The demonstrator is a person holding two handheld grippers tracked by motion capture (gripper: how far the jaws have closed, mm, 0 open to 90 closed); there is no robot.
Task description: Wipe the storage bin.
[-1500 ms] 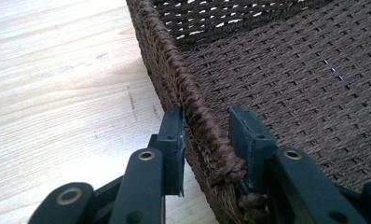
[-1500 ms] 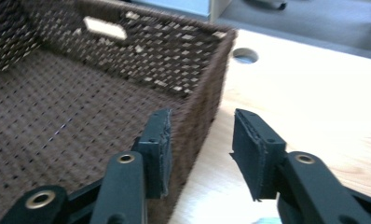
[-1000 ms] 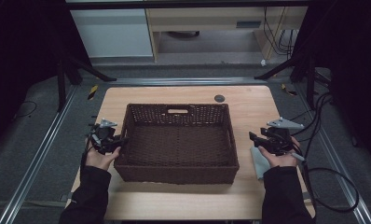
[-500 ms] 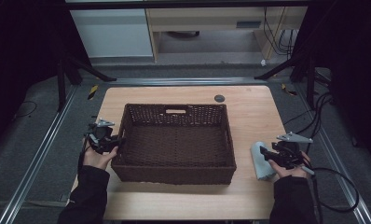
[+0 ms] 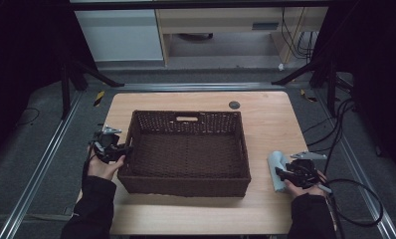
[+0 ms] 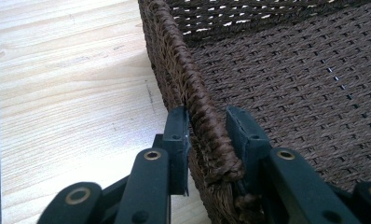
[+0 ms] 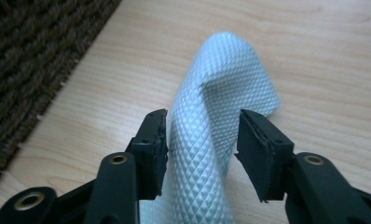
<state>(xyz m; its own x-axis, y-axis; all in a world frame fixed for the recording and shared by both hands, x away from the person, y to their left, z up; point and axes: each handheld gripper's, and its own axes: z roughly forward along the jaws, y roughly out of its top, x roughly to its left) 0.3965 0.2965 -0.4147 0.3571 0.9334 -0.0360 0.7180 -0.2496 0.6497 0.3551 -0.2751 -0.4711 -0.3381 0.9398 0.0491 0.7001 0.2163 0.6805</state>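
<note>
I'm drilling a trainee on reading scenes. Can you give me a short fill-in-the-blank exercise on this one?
1. The left hand-held gripper straddles the basket's ____.
2. The pale blue cloth lies on the ____, beside the basket.
3. The cloth sits between the jaws of the ____ hand-held gripper.

Missing words: rim; table; right

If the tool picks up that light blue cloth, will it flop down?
Probably yes. The light blue cloth already bends into a soft fold on the table, so it looks floppy. It seems thin, so likely light. Its bumpy weave should help the right tool grip without slipping.
</note>
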